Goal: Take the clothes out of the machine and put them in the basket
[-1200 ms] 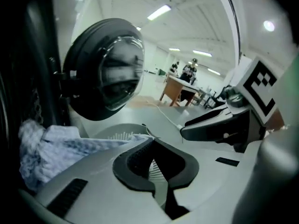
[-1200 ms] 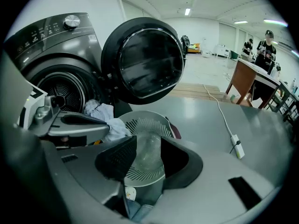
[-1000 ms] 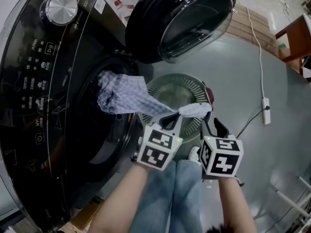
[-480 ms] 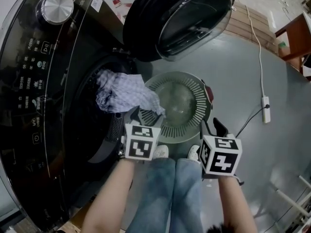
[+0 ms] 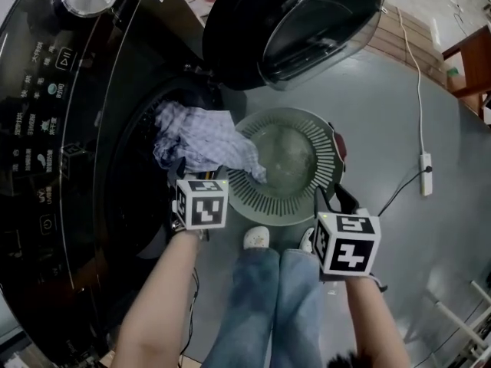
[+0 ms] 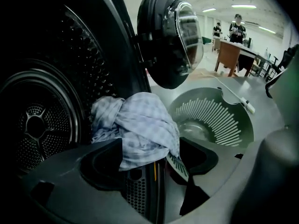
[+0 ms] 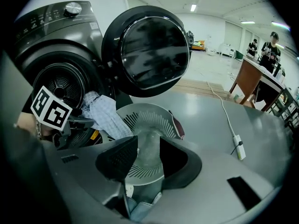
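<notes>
A blue-and-white checked cloth [image 5: 203,136] hangs out of the washing machine's drum opening [image 5: 146,167], its tip draped over the near rim of the round green basket [image 5: 322,148] on the floor. My left gripper [image 5: 198,176] is at the opening just below the cloth. Its jaws are opening. In the left gripper view the cloth [image 6: 140,122] droops between the left gripper [image 6: 150,148] jaws without being pressed. My right gripper [image 5: 331,199] hovers over the basket's near edge. The right gripper [image 7: 148,146] is open with only the basket [image 7: 154,118] showing through the gap.
The machine's round door [image 5: 291,21] stands open above the basket. A power strip [image 5: 426,184] and its cable lie on the grey floor at right. The person's legs and shoes [image 5: 257,238] are just below the basket. A wooden table [image 7: 247,80] and people are far off.
The left gripper let go of the cloth end it had stretched over the basket and moved left to the drum opening. The cloth end dropped onto the basket rim. The right gripper barely moved.
</notes>
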